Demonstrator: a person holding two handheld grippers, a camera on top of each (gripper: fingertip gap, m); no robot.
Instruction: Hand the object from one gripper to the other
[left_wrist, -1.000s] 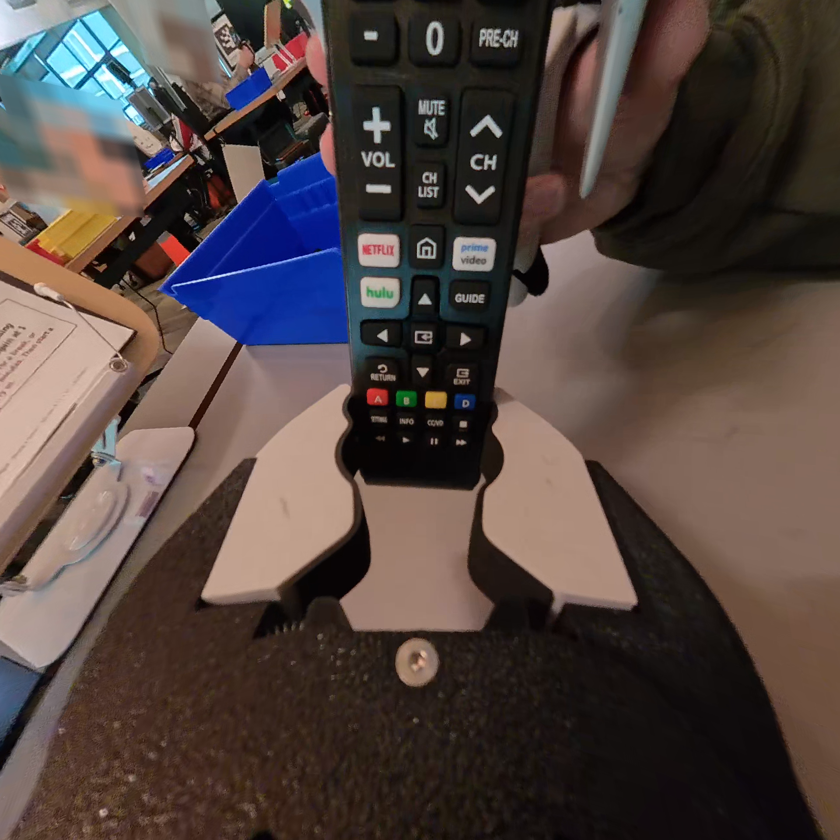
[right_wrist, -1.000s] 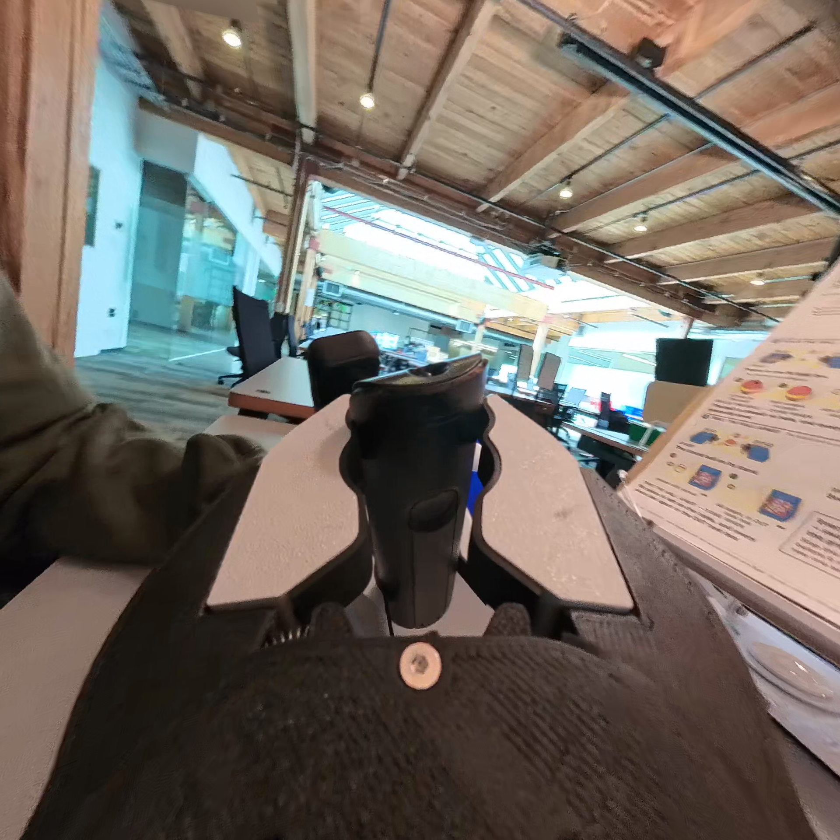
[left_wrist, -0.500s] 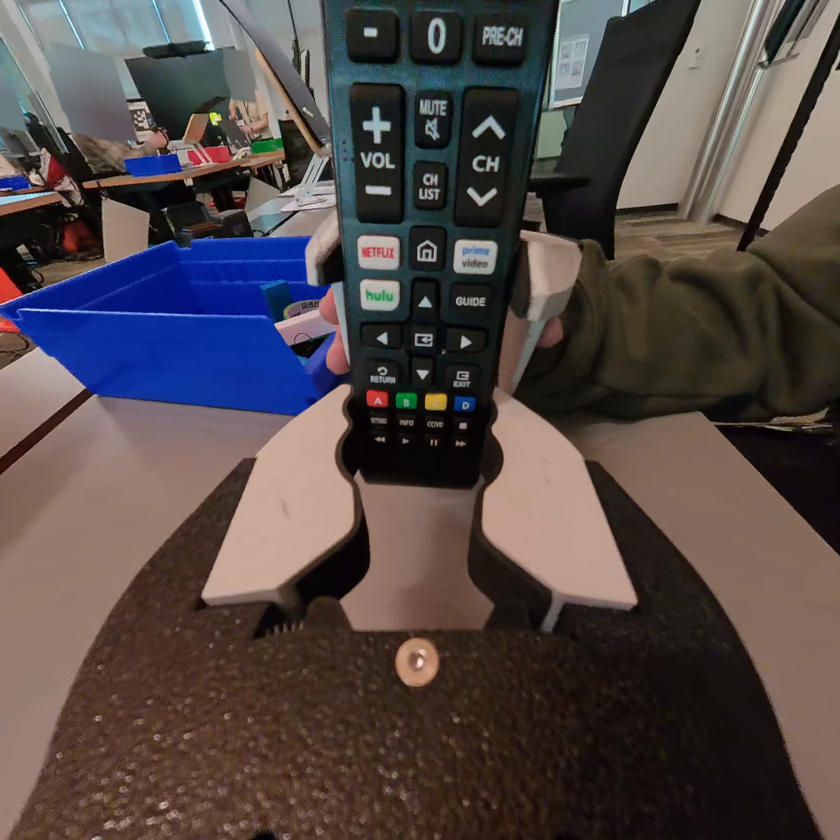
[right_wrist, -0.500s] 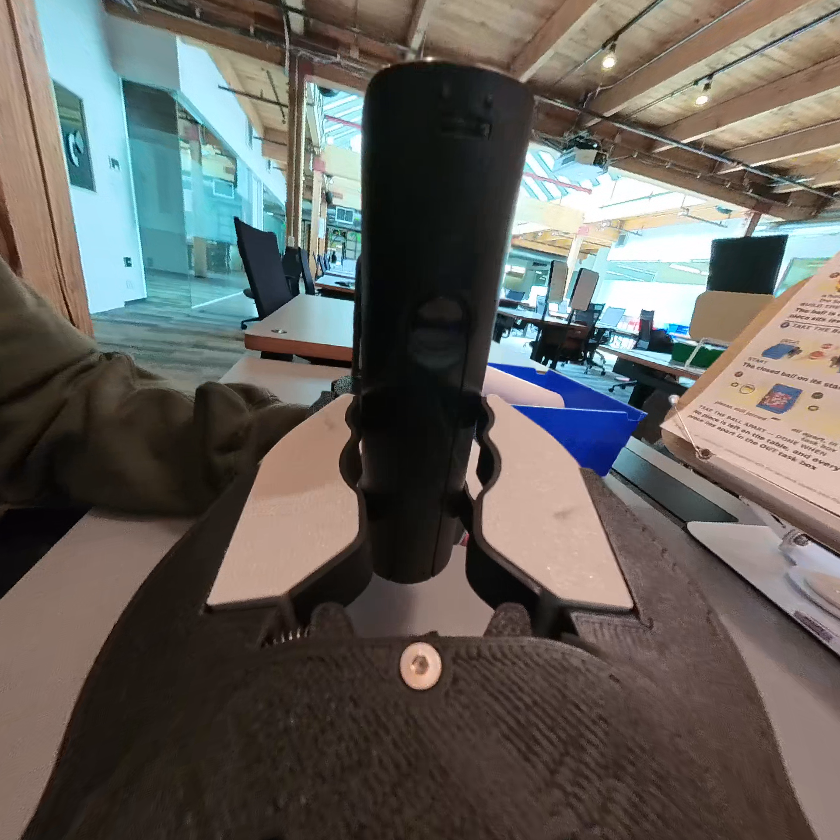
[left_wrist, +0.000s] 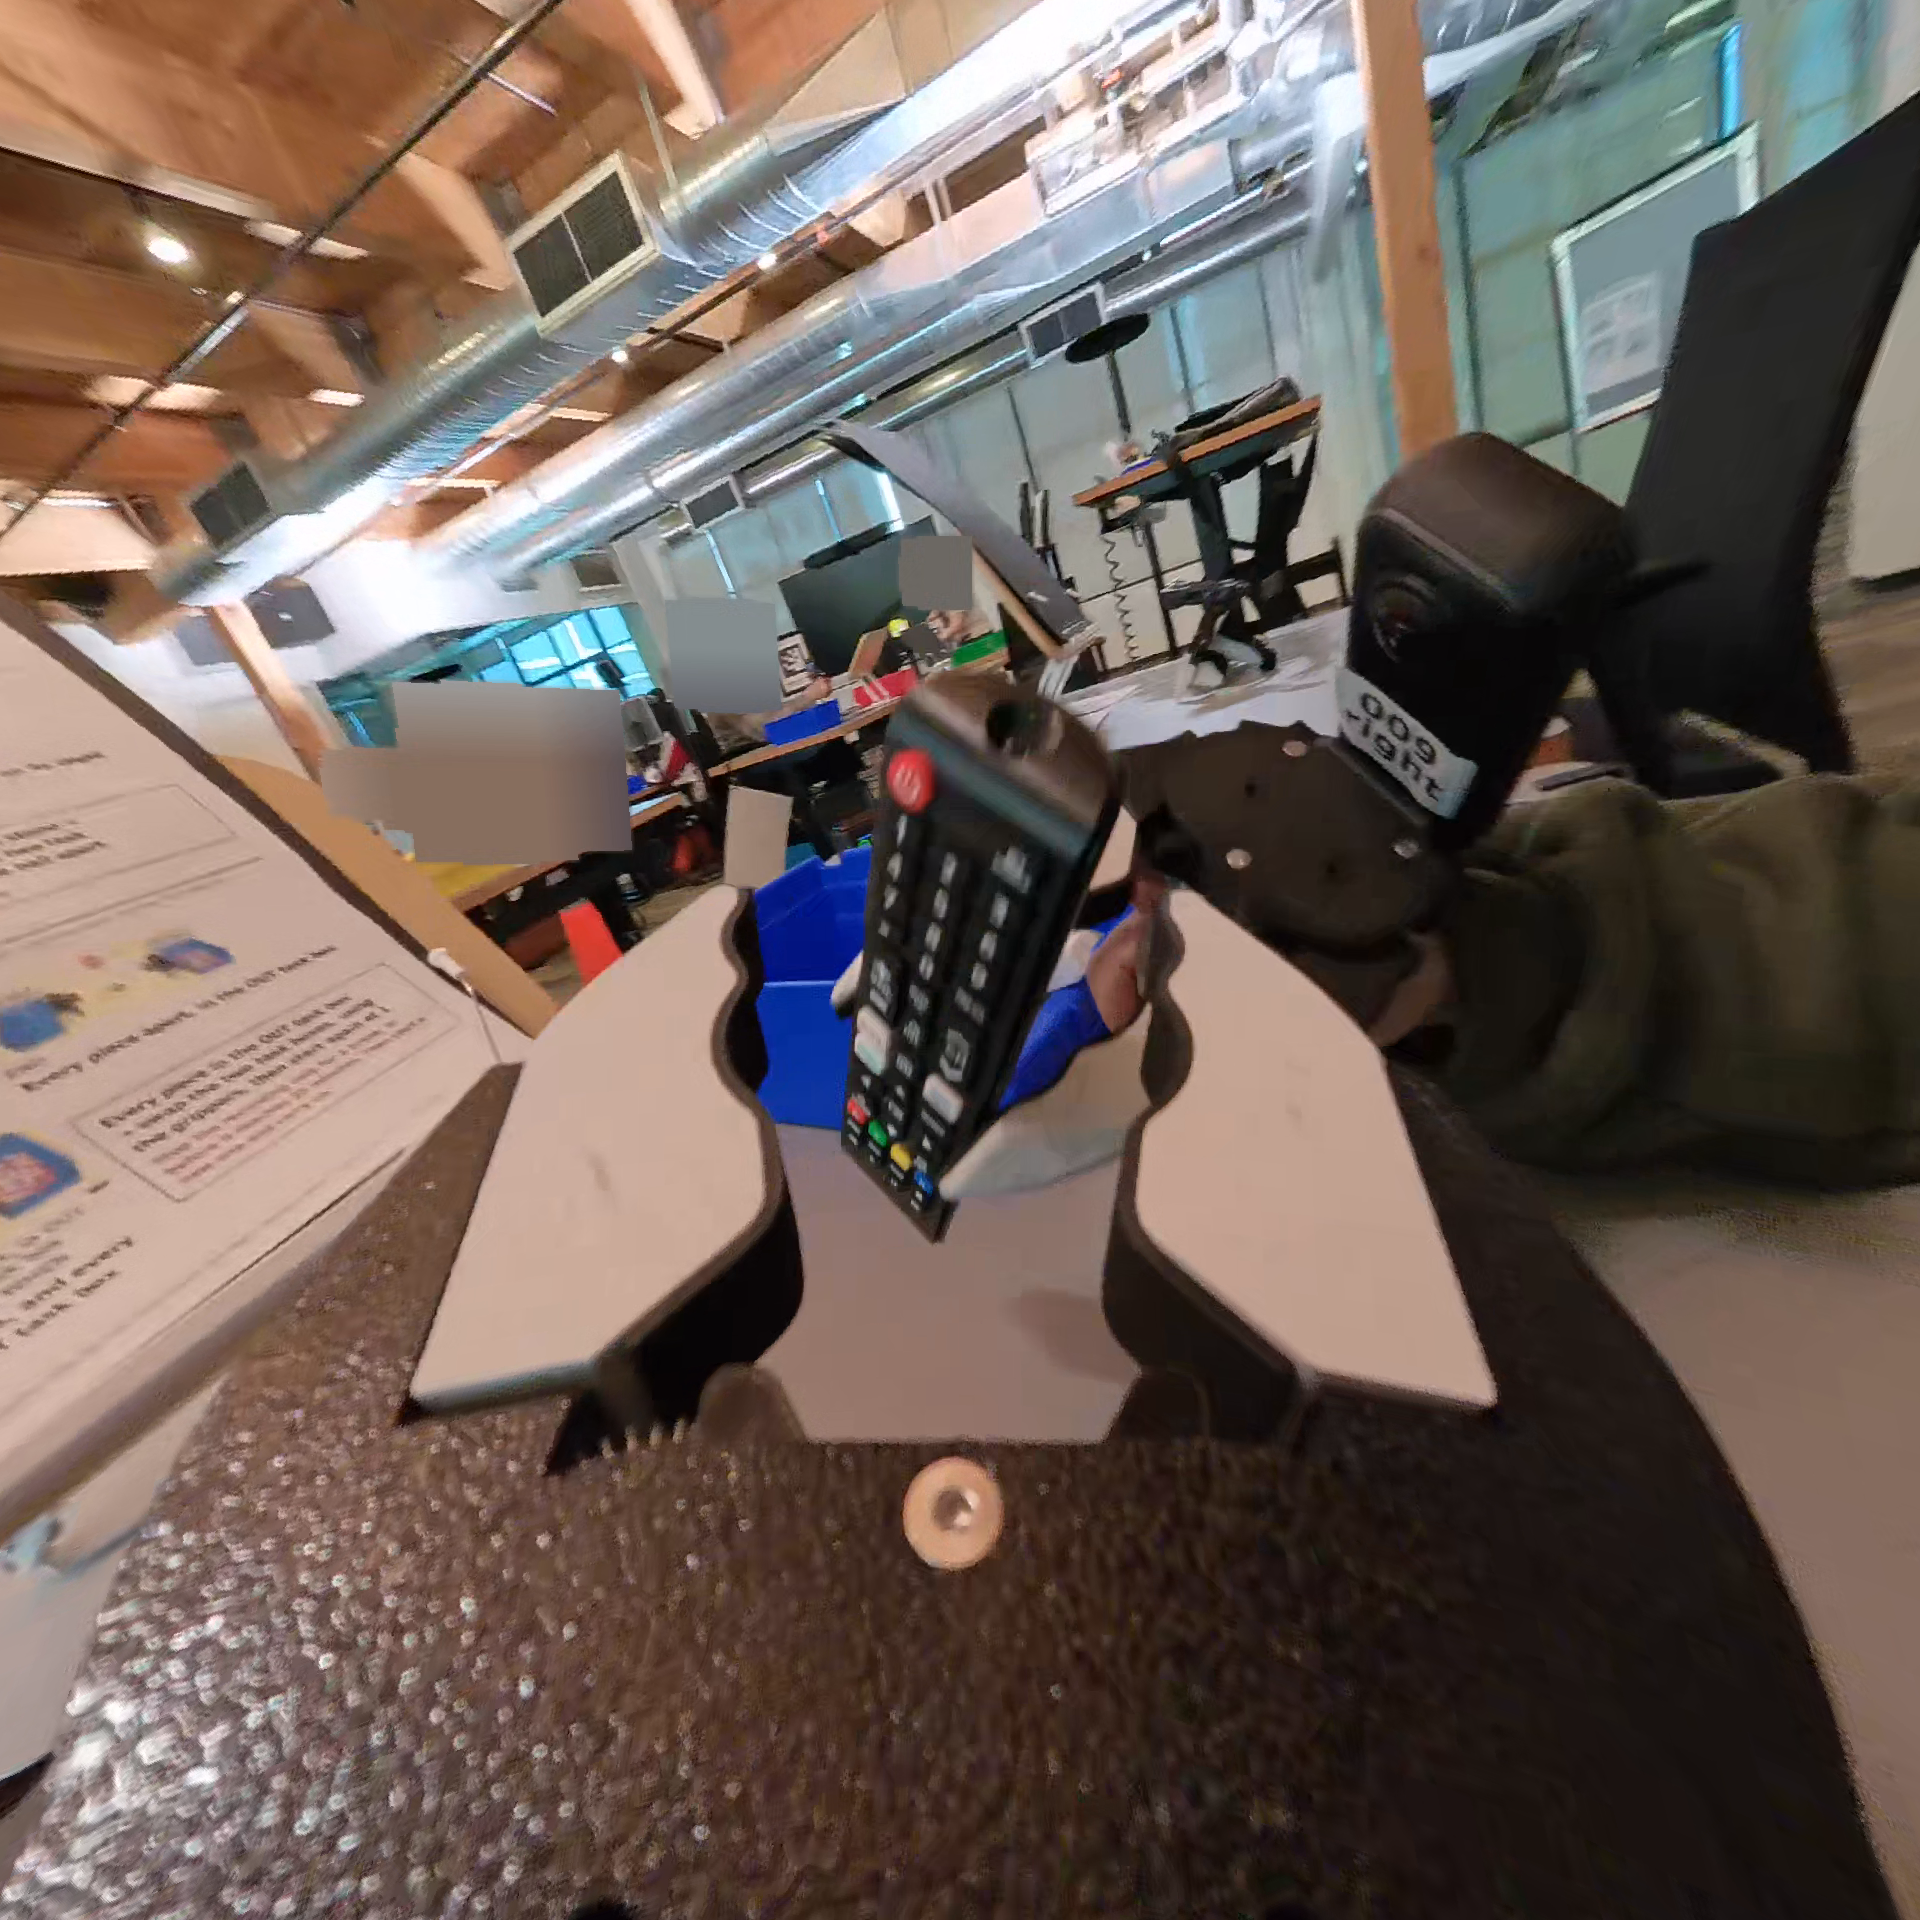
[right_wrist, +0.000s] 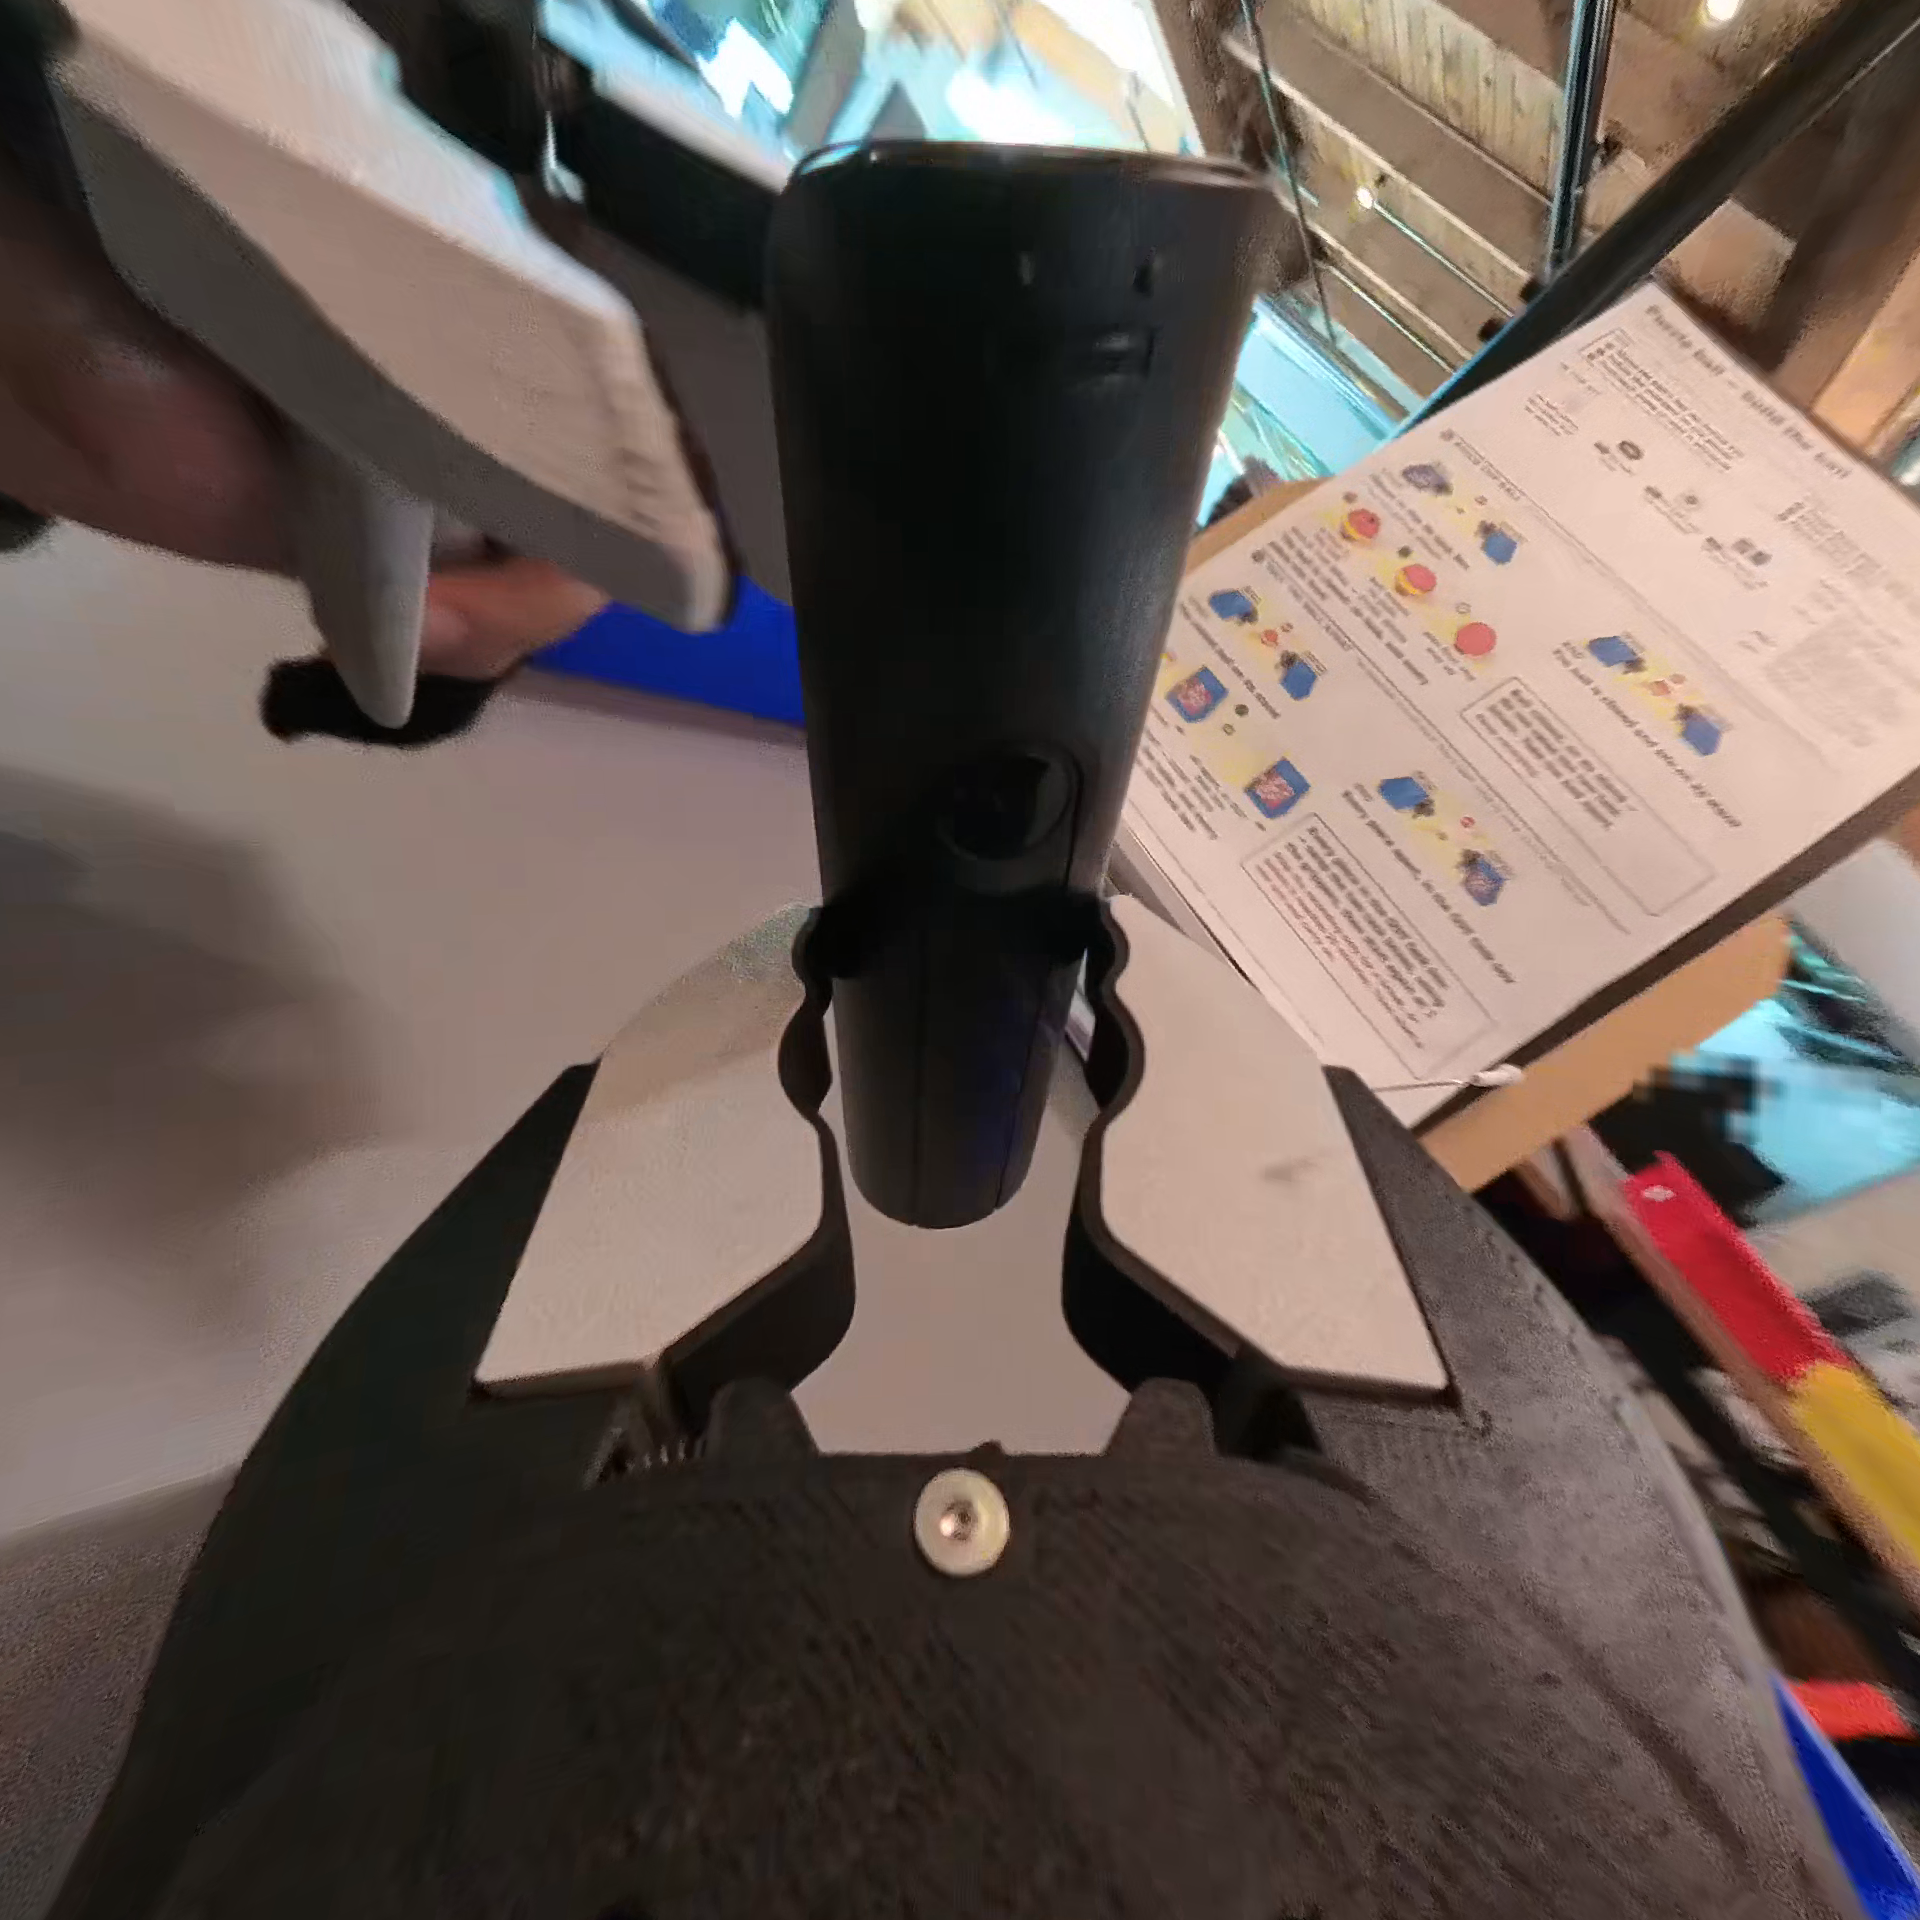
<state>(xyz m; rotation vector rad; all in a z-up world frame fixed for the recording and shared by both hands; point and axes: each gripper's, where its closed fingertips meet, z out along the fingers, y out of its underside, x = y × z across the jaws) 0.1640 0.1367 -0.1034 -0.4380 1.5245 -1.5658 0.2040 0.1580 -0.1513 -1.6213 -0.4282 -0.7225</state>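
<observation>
The remote, likely stiff, light and smooth-backed, is clamped at its lower end by the right gripper, best gripped across its narrow sides. The left gripper gapes wide, empty, remote beyond its tips.

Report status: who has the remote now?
Left hand-held gripper open, clear of remote. Right hand-held gripper shut on remote. Nothing in the way.
</observation>
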